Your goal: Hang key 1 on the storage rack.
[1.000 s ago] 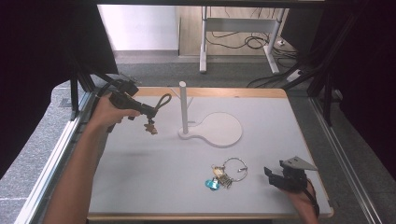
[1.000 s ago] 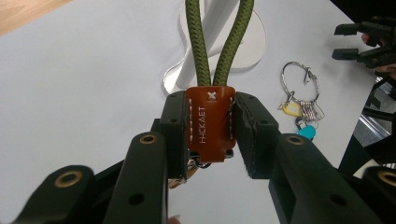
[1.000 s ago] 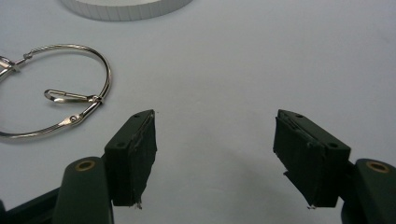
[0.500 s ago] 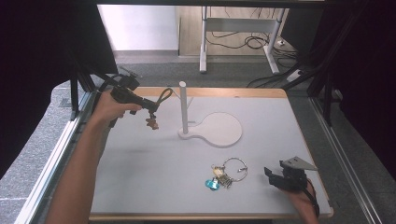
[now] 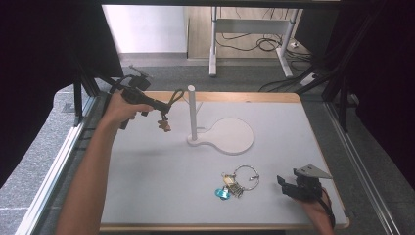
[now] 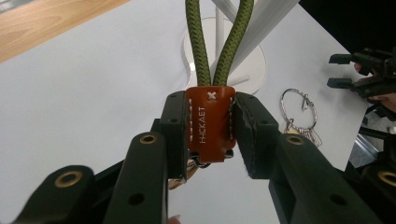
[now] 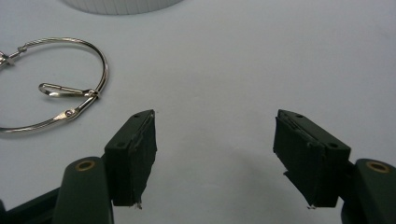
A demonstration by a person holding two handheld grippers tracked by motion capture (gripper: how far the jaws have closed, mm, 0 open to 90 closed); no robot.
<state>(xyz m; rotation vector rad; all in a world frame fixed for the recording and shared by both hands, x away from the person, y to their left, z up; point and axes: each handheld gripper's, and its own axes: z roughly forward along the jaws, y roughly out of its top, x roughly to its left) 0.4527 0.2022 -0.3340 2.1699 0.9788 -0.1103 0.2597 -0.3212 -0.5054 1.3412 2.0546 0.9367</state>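
At the table's far-left corner, left gripper [image 5: 157, 104] clamped on the leather tab [image 6: 210, 122] of a green cord keychain [image 5: 172, 100]; since a second ago it has lifted and edged toward the white post [image 5: 192, 113], loop near the top, so hooking looks close; right gripper [image 5: 289, 185] idle, jaws apart, beside the key ring [image 5: 246, 176]. Left gripper view alone gives the tab's stitching and lettering.

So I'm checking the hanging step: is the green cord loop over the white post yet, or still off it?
Off it. The green cord loop hangs from the left gripper, left of the white post, apart from it.
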